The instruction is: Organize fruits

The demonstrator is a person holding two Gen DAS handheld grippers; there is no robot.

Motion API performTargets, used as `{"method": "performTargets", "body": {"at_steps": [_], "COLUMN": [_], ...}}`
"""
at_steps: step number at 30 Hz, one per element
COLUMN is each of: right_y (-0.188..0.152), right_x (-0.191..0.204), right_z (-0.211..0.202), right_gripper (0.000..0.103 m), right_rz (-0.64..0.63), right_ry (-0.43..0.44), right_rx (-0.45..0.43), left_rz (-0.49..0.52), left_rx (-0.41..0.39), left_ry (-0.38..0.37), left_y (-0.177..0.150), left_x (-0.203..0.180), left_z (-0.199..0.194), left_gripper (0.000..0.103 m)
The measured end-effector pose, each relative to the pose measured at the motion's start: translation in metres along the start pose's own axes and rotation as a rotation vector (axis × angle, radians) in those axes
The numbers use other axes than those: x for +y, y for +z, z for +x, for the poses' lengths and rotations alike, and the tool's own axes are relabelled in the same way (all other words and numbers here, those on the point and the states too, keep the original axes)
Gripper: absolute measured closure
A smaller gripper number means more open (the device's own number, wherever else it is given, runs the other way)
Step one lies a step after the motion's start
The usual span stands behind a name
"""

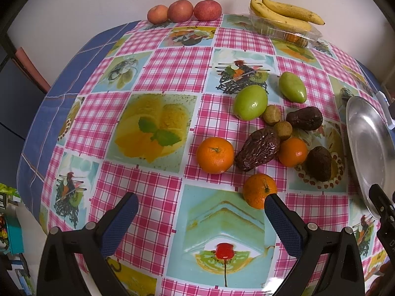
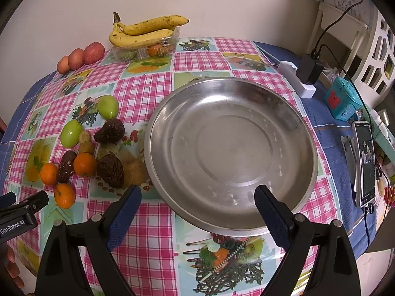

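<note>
A pile of fruit lies on the checked tablecloth: three oranges [image 1: 215, 155] [image 2: 85, 164], two green fruits [image 1: 250, 102] [image 2: 71, 133], dark wrinkled fruits [image 1: 258, 151] [image 2: 110, 170] and small brown kiwis [image 1: 271, 115]. An empty steel plate [image 2: 232, 153] stands right of the pile; its rim shows in the left wrist view [image 1: 367, 148]. My left gripper [image 1: 201, 206] is open above the cloth; its right finger overlaps the nearest orange [image 1: 258, 190]. My right gripper [image 2: 197, 198] is open, empty, over the plate's near edge.
Three apples [image 1: 181, 11] [image 2: 81, 56] and bananas [image 1: 284, 9] [image 2: 145, 30] on a clear plastic tray [image 2: 145, 48] sit by the back wall. A charger [image 2: 308, 70], a teal box [image 2: 342, 101] and a phone [image 2: 365, 162] stand at the table's right side.
</note>
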State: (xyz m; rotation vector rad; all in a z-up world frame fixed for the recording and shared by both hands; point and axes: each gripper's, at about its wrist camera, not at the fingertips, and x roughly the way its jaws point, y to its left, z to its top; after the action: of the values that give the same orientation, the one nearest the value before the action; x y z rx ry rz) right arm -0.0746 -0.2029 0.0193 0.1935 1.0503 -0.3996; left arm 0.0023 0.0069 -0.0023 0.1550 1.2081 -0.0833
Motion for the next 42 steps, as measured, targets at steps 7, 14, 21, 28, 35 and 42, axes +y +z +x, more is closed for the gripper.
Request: {"method": "performTargets", "body": {"at_steps": [7,14,21,28,35,42], "right_y": [-0.0001,-0.0003,0.0000,0.0003,0.0004,0.0004], "right_x": [-0.0001,0.0002,0.0003,0.0001,0.0002,0.0005], "right_z": [0.0004,0.0007,0.0008,0.0009,0.0013,0.0017], "right_gripper": [0.010,0.010,0.010,0.010,0.010,0.010], "right_rz": [-0.001,0.001,0.000,0.000,0.000,0.000], "right_ry": [0.000,0.000,0.000,0.000,0.000,0.000], "right_rx": [0.000,0.001,0.001,0.002,0.003,0.003], "left_rz": [-0.002,-0.008,-0.011,-0.011,-0.011,-0.017], "left_rx": [0.002,0.005,0.006,0.007,0.007,0.015], "left_ry": [0.002,0.005,0.008,0.008,0.006,-0.026], "left_y": [0.0001,0.0014,0.0017,0.0017,0.0013,0.0024], "left_x": [0.0008,0.0021,0.0024,0.0023,0.0033,0.0039], "left_z": [0.0009,0.0022,0.0027,0.0029,0.0032,0.0044], "left_gripper": [0.000,0.000,0.000,0.000,0.000,0.000]}}
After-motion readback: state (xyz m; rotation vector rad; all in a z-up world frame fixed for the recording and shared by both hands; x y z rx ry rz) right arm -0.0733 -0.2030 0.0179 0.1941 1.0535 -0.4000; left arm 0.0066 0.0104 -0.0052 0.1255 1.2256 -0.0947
